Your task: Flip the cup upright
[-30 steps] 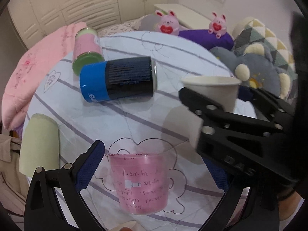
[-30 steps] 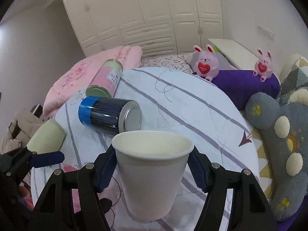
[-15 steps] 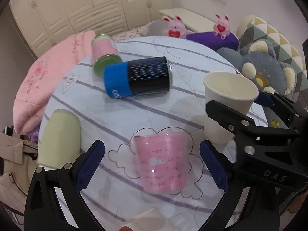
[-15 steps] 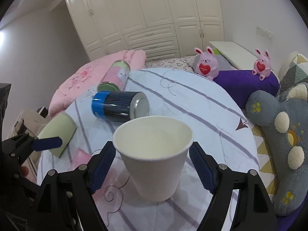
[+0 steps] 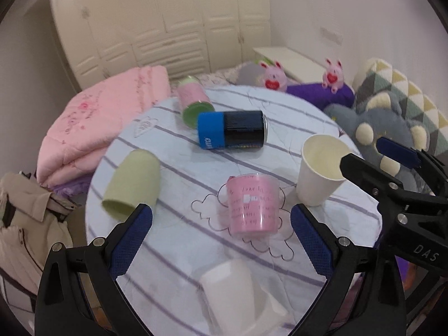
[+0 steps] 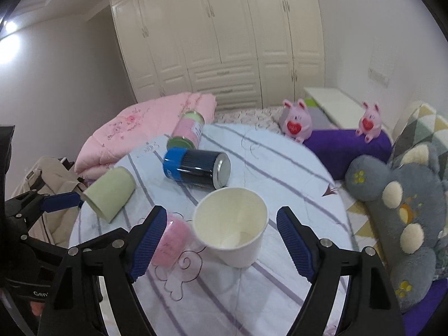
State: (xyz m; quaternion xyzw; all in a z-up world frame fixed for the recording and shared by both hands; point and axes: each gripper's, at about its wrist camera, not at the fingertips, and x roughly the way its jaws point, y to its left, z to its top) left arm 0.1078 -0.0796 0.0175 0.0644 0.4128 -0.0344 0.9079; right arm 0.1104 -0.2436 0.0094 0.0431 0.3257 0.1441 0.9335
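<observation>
A white paper cup (image 6: 232, 229) stands upright on the round table (image 6: 280, 173), mouth up; it also shows in the left wrist view (image 5: 319, 176). My right gripper (image 6: 222, 242) is open, its blue pads apart from the cup on both sides; it shows at the right of the left wrist view (image 5: 372, 154). A pink cup (image 5: 252, 204) stands upside down in front of my open, empty left gripper (image 5: 221, 233). A green cup (image 5: 131, 184) lies on its side at the left. Another white cup (image 5: 232, 294) lies near the front edge.
A blue and black can (image 5: 232, 130) and a pink and green can (image 5: 194, 103) lie on their sides at the back. A pink quilt (image 5: 98, 120) is beyond the left edge. Plush toys (image 5: 378, 131) and cushions crowd the right side.
My right gripper set the white cup down upright, opened and drew back from it. My left gripper pulled back from the pink cup, so more of the table shows.
</observation>
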